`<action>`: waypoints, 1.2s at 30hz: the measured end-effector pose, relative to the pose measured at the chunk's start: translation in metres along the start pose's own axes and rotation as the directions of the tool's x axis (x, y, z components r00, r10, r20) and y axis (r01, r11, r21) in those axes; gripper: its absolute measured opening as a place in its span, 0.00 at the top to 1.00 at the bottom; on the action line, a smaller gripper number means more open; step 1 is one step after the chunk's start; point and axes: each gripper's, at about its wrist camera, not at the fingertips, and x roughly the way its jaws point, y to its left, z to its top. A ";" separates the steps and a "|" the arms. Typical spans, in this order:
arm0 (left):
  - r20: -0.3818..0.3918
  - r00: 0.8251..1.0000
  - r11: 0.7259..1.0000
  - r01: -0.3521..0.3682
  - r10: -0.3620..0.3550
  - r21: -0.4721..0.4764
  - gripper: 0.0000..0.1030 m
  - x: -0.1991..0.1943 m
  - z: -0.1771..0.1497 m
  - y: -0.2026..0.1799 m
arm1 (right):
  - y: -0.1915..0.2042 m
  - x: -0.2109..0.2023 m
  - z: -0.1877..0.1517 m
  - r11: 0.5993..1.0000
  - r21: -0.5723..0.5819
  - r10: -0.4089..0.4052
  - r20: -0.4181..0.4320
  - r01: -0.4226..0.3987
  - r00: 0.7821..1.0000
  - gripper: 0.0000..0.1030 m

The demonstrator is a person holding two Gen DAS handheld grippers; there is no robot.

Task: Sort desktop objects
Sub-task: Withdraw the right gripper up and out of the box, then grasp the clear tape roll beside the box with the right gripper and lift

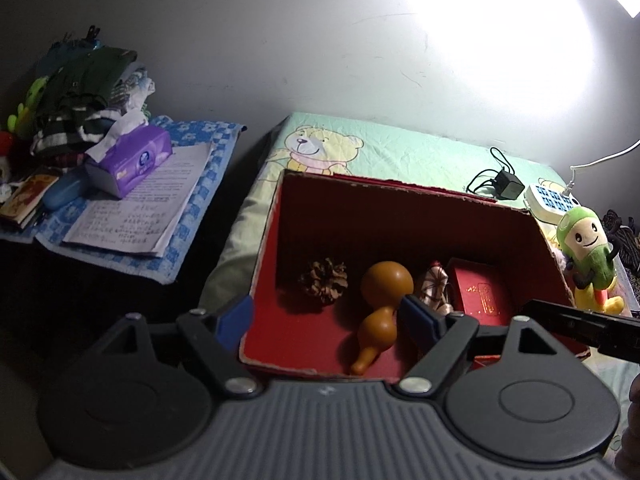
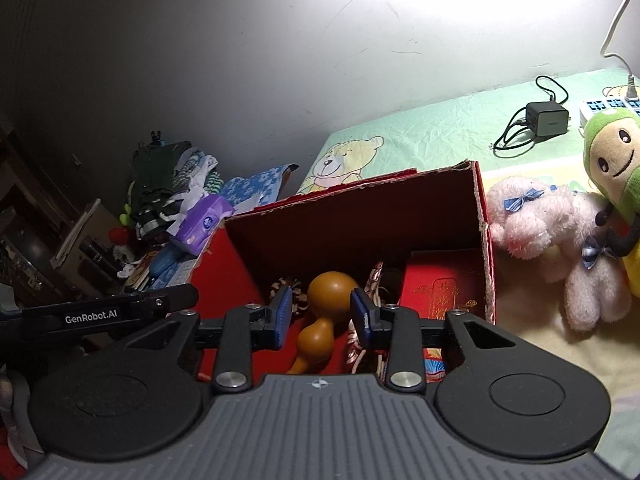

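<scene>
A red open box (image 1: 272,216) (image 2: 486,216) sits on the bed. Inside lie an orange gourd (image 1: 380,300) (image 2: 326,304), a pine cone (image 1: 324,280), a striped fabric item (image 1: 434,286) and a red booklet with gold print (image 1: 480,292) (image 2: 440,288). My left gripper (image 1: 328,320) is open and empty above the box's near left part. My right gripper (image 2: 322,318) is open above the box, its pads either side of the gourd and apart from it. A green and yellow plush (image 1: 588,256) (image 2: 616,164) and a pink plush (image 2: 552,232) lie right of the box.
A charger with cable (image 1: 506,186) (image 2: 546,118) and a power strip (image 1: 550,198) lie on the bed behind the box. To the left, a side table holds a purple tissue pack (image 1: 130,160) (image 2: 202,228), papers (image 1: 148,208) and piled clothes (image 1: 88,96).
</scene>
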 end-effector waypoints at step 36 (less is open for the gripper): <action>-0.263 0.956 0.991 -0.132 0.130 0.010 0.52 0.043 -0.087 0.022 | 0.038 0.055 -0.077 0.986 -0.049 0.136 -0.338 -0.162 0.931 0.73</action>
